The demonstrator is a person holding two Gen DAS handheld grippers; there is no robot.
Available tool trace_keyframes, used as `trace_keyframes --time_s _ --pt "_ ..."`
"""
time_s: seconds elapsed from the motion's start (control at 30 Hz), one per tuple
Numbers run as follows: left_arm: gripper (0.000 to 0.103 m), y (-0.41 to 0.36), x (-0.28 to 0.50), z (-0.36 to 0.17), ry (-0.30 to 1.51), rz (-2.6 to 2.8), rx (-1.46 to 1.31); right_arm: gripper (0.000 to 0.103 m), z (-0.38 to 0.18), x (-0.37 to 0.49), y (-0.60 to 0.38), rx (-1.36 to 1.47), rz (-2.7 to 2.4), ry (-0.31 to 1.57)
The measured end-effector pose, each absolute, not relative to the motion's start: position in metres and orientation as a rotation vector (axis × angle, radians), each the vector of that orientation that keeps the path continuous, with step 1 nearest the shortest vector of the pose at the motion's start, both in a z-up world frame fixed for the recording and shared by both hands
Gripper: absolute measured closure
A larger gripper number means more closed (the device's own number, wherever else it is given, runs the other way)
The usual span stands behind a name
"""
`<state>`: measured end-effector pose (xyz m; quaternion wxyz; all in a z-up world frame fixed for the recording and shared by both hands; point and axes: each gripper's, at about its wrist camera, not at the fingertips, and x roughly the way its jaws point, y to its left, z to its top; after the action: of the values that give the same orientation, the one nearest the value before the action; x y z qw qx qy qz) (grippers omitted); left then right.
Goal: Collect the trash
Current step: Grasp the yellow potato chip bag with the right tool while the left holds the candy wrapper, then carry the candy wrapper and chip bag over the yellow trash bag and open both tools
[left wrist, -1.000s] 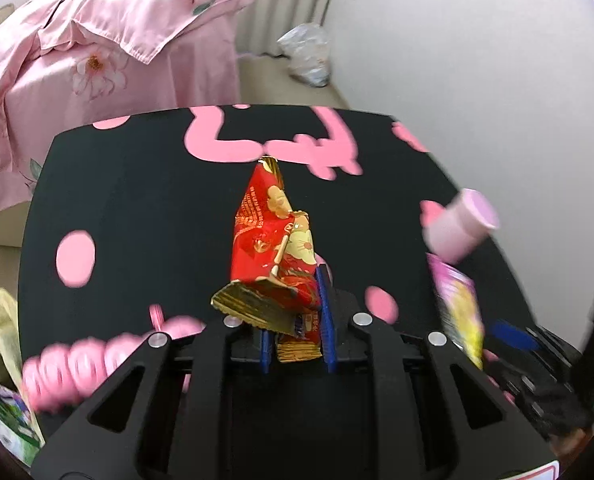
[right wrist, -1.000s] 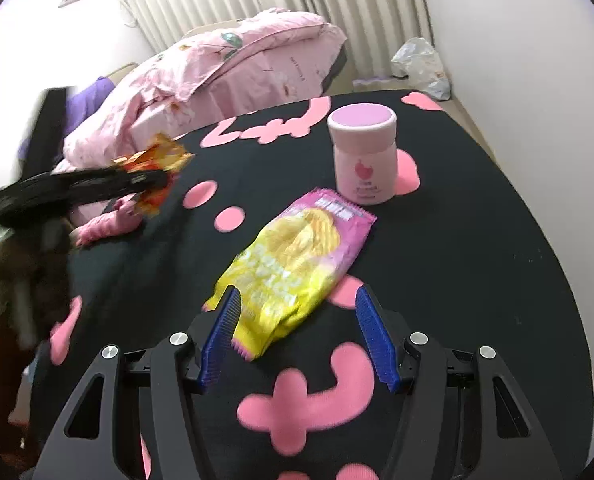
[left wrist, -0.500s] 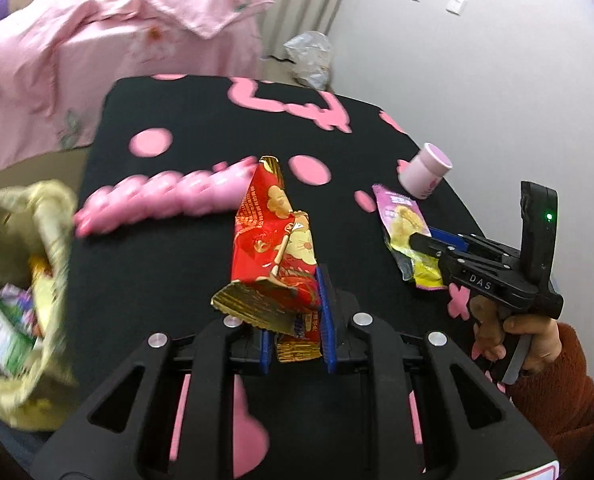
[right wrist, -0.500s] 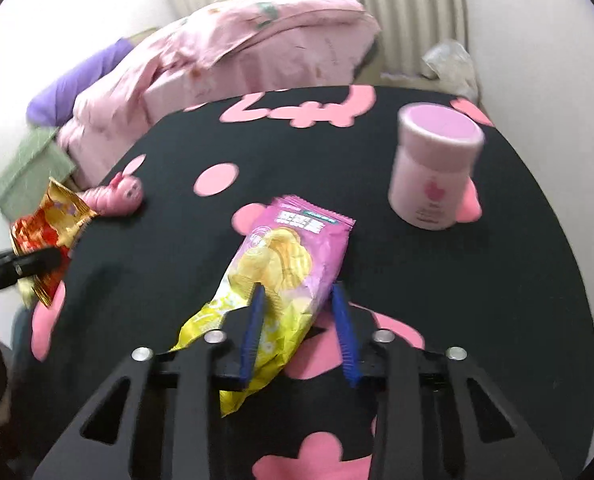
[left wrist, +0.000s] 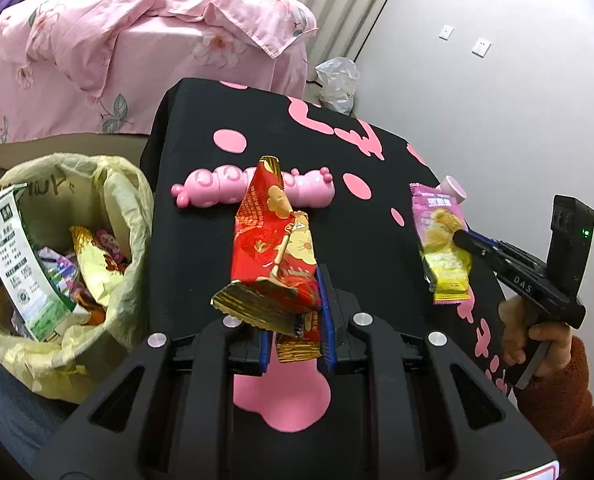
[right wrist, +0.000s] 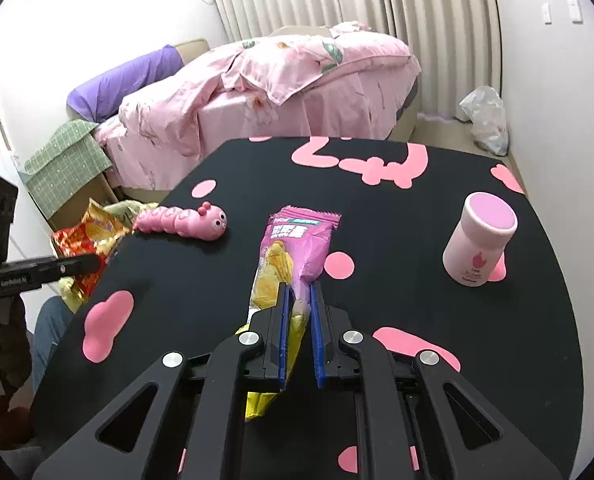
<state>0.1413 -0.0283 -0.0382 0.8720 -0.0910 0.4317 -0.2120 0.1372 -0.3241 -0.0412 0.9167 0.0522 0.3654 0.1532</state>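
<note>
On the bench (right wrist: 377,240) a caterpillar toy (right wrist: 181,224) lies to the left and a jar (right wrist: 479,244) stands to the right, well apart. Between them hangs a chip bag (right wrist: 293,248), off the bench. A trash bag (left wrist: 109,200) sits beside the bench's left edge, wrappers in it. Behind the bench stands a bed (right wrist: 277,92).

My left gripper (left wrist: 293,320) has its jaws clamped tight, pointing down at a slant. My right gripper (right wrist: 298,316), gripped in my hand (left wrist: 537,334), has its jaws pinched nearly together, also angled down.
</note>
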Motion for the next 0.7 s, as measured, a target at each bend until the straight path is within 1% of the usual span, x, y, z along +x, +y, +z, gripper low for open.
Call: trace_keyframes --time_s 0.07,0.1,0.13,0.27,0.4,0.47,0.57,0.6,0.63,0.7 --pt "0.085 -0.029 0.138 -0.04 0.907 -0.455 -0.185 0.065 -0.046 0.135 -0.329 0.109 0.267 0.761" --pt "0.085 -0.031 0.137 -0.042 0.913 -0.463 -0.178 0.043 -0.05 0.134 -0.331 0.118 0.264 0.771" --pt "0.085 -0.034 0.137 -0.043 0.918 -0.47 -0.172 0.04 -0.054 0.132 -0.334 0.141 0.284 0.782" --pt "0.085 -0.046 0.14 -0.051 0.944 -0.495 -0.161 0.04 -0.072 0.125 -0.335 0.2 0.34 0.867" --pt "0.085 -0.056 0.142 -0.055 0.958 -0.507 -0.146 0.042 -0.08 0.119 -0.327 0.069 0.263 0.864" --pt "0.085 -0.059 0.142 -0.056 0.962 -0.507 -0.137 0.044 -0.085 0.125 -0.326 0.078 0.287 0.88" --pt "0.085 -0.059 0.142 -0.056 0.965 -0.503 -0.13 0.06 -0.091 0.133 -0.323 0.073 0.298 0.884" --pt "0.085 -0.059 0.142 -0.056 0.964 -0.503 -0.131 0.061 -0.091 0.134 -0.323 0.072 0.295 0.881" --pt "0.085 -0.058 0.142 -0.056 0.963 -0.502 -0.13 0.066 -0.089 0.135 -0.324 0.085 0.297 0.876" --pt "0.085 -0.055 0.142 -0.055 0.96 -0.498 -0.134 0.067 -0.084 0.133 -0.326 0.099 0.291 0.857"
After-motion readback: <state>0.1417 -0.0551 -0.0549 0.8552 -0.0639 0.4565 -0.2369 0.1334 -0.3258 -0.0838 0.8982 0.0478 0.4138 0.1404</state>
